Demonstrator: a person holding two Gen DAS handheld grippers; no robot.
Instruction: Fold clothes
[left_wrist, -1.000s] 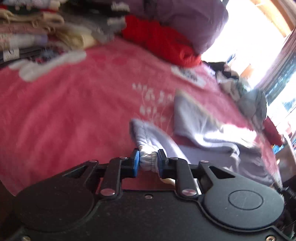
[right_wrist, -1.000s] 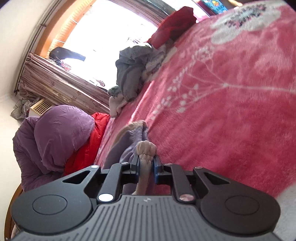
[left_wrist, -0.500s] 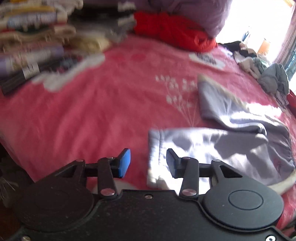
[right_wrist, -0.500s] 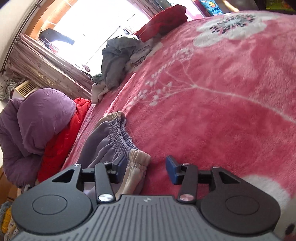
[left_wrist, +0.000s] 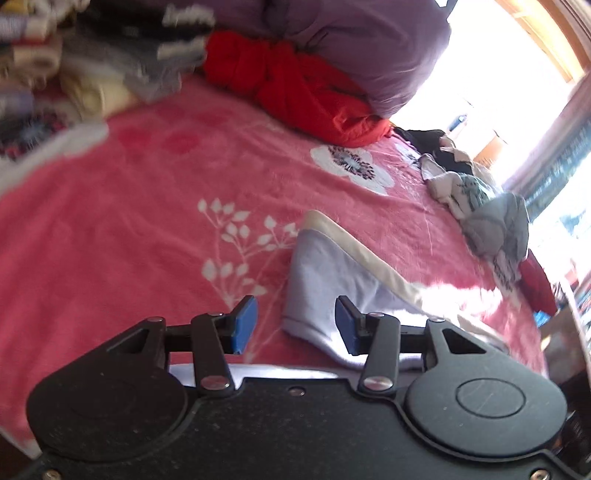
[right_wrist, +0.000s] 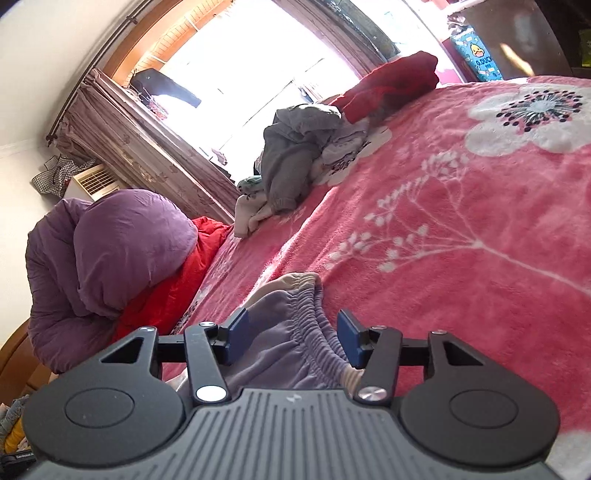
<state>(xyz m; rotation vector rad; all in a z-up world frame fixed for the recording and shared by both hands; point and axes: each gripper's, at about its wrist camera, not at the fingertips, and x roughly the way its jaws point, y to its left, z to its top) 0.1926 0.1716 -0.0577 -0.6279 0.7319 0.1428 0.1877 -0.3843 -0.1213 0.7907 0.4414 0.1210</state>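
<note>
Both released: left gripper (left_wrist: 295, 325) and right gripper (right_wrist: 291, 336) spread wide over lilac trousers (left_wrist: 332, 280) lying mid-bed on pink blanket (left_wrist: 147, 221). Risk: snagging loose cloth, undoing fold.

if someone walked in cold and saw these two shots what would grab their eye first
Most likely the pink floral blanket that fills both views, with the lavender pants lying on it just ahead of the open left gripper. In the right wrist view their gathered waistband sits between the open right gripper's fingers. Behind, a purple quilt is heaped over a red garment, and a pile of unfolded clothes sits by the bright window.
</note>
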